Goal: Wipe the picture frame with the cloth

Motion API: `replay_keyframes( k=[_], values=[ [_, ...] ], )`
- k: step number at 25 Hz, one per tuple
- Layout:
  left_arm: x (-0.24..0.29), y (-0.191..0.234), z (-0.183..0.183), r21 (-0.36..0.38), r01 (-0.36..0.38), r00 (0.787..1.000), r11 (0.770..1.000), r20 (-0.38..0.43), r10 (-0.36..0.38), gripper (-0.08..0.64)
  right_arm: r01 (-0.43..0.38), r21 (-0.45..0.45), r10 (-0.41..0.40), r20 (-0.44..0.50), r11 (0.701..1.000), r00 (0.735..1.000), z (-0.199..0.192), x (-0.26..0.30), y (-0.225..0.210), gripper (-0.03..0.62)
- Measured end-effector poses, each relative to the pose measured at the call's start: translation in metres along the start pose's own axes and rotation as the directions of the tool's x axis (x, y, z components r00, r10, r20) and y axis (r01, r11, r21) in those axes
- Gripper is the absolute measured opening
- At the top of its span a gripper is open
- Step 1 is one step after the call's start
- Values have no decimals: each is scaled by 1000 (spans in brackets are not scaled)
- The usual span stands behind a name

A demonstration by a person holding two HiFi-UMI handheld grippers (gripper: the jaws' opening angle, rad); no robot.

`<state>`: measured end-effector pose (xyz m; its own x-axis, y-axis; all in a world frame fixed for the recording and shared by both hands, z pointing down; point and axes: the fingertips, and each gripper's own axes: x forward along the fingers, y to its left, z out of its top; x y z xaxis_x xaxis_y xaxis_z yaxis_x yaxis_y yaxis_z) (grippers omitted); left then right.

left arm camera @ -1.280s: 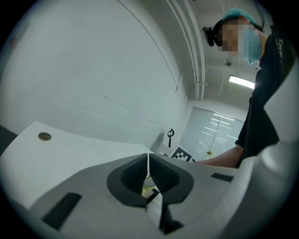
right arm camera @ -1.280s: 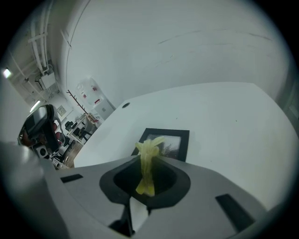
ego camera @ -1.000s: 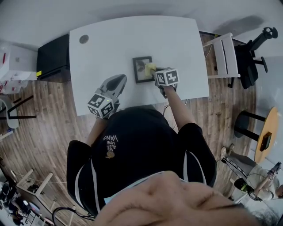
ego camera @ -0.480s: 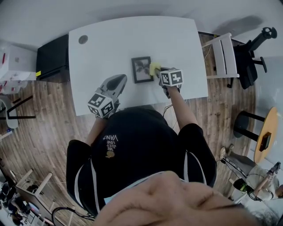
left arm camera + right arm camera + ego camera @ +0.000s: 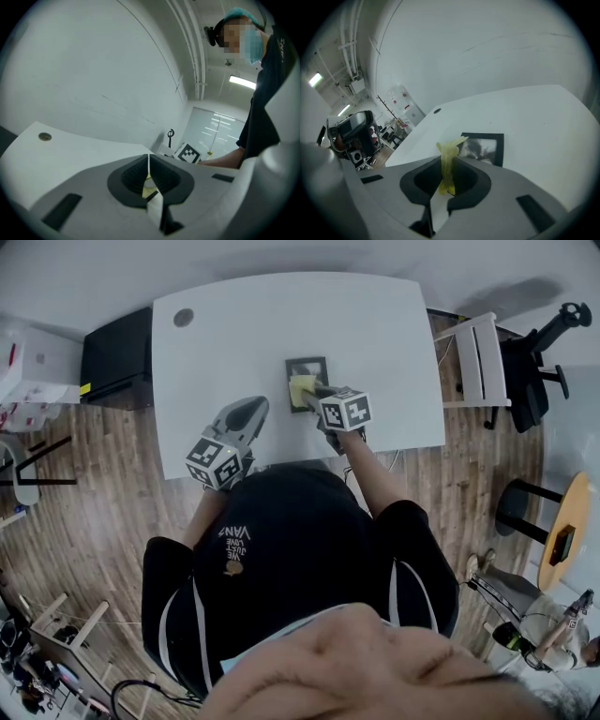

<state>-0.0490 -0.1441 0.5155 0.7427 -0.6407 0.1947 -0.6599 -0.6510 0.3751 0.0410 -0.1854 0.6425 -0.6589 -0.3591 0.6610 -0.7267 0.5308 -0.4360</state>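
The black picture frame (image 5: 309, 367) lies flat on the white table (image 5: 234, 352), a little toward 5 o'clock from its middle in the head view. Its long axis runs from 12 to 6 o'clock and its picture faces up. A yellow cloth (image 5: 301, 389) sits over the frame's 7 o'clock corner; I can't tell how firmly it presses. The right gripper (image 5: 448, 163) reaches in from 4 o'clock, its jaws pinching the bunched cloth. The left gripper (image 5: 148, 165) hangs at the frame's 8 o'clock by the table's near edge, with its jaws pressed together on nothing. A round grommet (image 5: 184, 317) marks the table's 10 o'clock corner, and a white chair (image 5: 480, 357) stands at 3 o'clock.
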Motion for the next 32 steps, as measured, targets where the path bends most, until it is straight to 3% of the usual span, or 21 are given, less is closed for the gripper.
replay_keyframes(
  k=[5, 12, 32],
  values=[
    [-10, 4, -1, -4, -18, 1000, 1000, 5, 18, 18, -8, -11, 8, -50, 1000, 999, -9, 22, 12, 44],
    [-17, 8, -6, -13, -32, 999, 999, 3, 32, 18, 33, -5, -33, -87, 999, 996, -20, 24, -3, 44],
    [20, -14, -7, -1, 57, 998, 998, -31, -57, 18, 198, 67, -194, -63, 978, 979, -34, -41, -81, 44]
  ],
)
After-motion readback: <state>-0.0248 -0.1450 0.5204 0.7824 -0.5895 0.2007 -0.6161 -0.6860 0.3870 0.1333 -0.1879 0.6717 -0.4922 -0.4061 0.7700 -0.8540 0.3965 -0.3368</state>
